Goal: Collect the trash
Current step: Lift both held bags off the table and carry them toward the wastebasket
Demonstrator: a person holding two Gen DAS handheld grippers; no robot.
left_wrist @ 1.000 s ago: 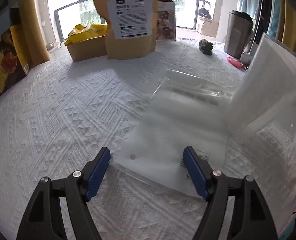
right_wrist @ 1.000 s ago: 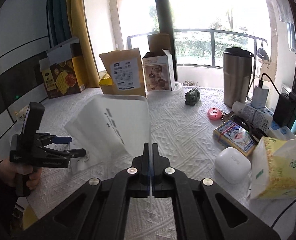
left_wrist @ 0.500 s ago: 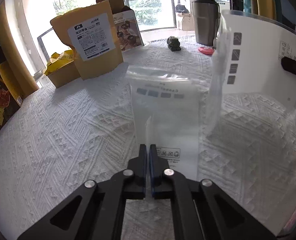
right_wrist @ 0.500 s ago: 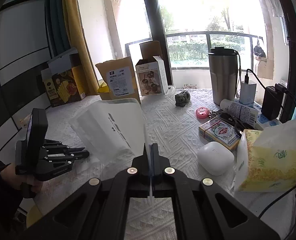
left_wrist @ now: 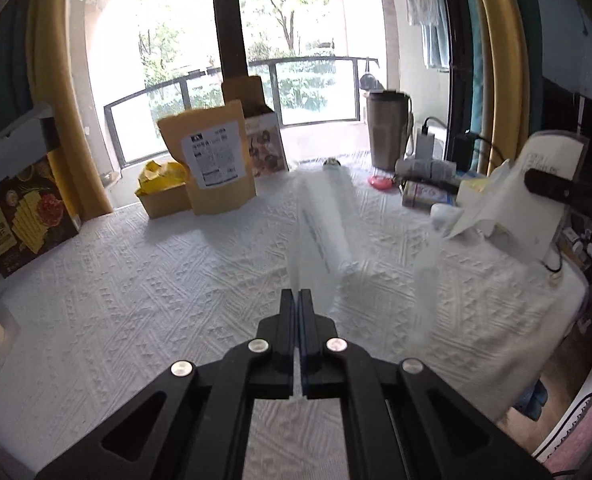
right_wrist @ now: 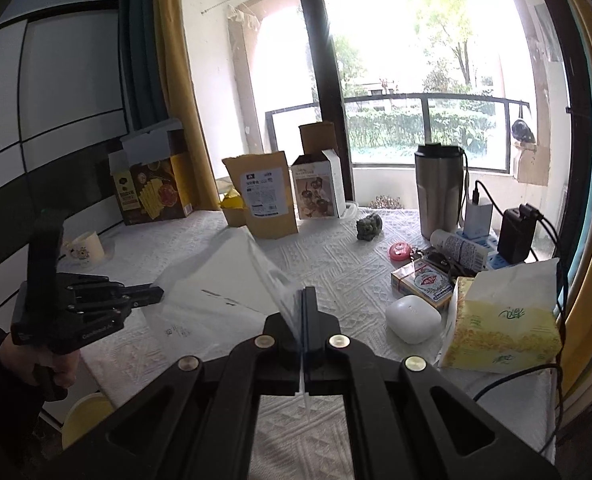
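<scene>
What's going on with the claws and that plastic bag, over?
Left claw shut on clear plastic bag. Right claw shut on its other edge. Bag lifted over white tablecloth. Nothing blocking.

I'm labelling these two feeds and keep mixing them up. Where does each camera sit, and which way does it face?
Left wrist: sits on the left gripper, faces across the table toward the window; its shut fingers pinch the plastic bag.
Right wrist: sits on the right gripper, faces the window; shows its fingers shut on the bag, plus the left gripper and its hand.
Shared: bag, brown pouch, tumbler.
</scene>
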